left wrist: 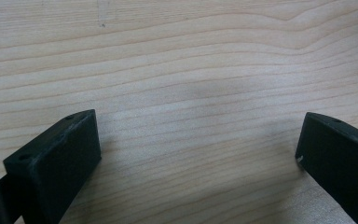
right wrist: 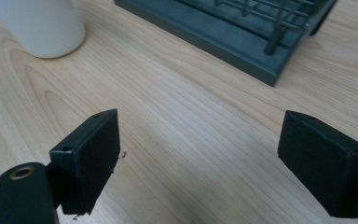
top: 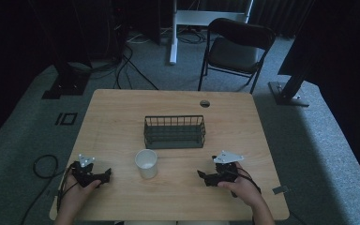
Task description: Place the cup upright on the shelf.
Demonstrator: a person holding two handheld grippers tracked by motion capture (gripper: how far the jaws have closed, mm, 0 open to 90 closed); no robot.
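Observation:
A white paper cup (top: 146, 163) stands upright near the middle of the wooden table (top: 122, 117). Behind it sits a dark wire basket (top: 174, 131), which looks empty. My left gripper (top: 107, 176) rests low at the front left, held by a hand, pointing right toward the cup. Its jaws stand wide apart over bare wood (left wrist: 198, 135). My right gripper (top: 200, 175) lies at the front right and points left. In the right gripper view the gripper (right wrist: 198, 140) is open, with the cup (right wrist: 39, 25) at upper left and the basket (right wrist: 242, 32) at upper right.
A round cable hole (top: 205, 103) is in the table's far edge. A black folding chair (top: 236, 49) stands beyond the table, with cables (top: 122, 65) and stand feet on the grey carpet. A black cable loop (top: 44, 166) lies left of the table.

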